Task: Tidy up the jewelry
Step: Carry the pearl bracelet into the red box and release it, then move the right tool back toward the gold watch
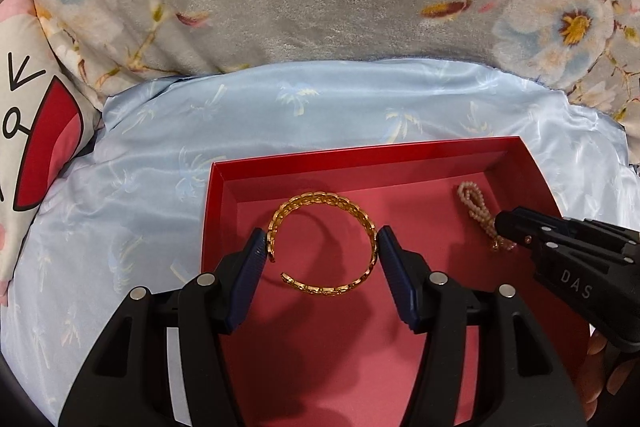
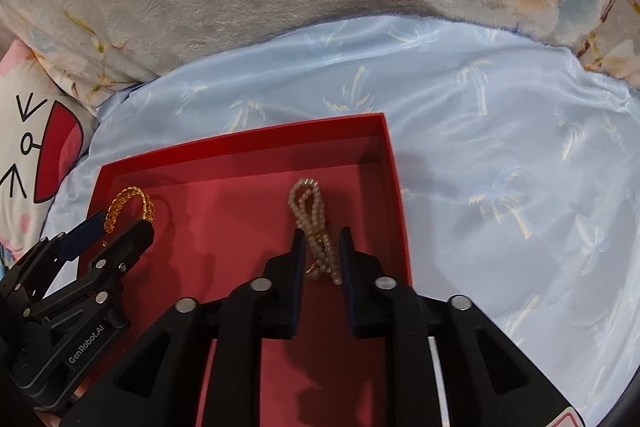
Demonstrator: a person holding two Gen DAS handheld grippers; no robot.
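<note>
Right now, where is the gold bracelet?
In the left wrist view, the gold bracelet sits inside the red box, between the left tool's pads, left of the bead strand.

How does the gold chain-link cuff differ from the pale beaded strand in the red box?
The gold chain-link cuff is a stiff open ring of metal; the pale beaded strand is limp, folded into a bunched loop. The cuff spans widely parted left pads; the strand lies between narrowly parted right pads. Both sit inside the red box.
</note>
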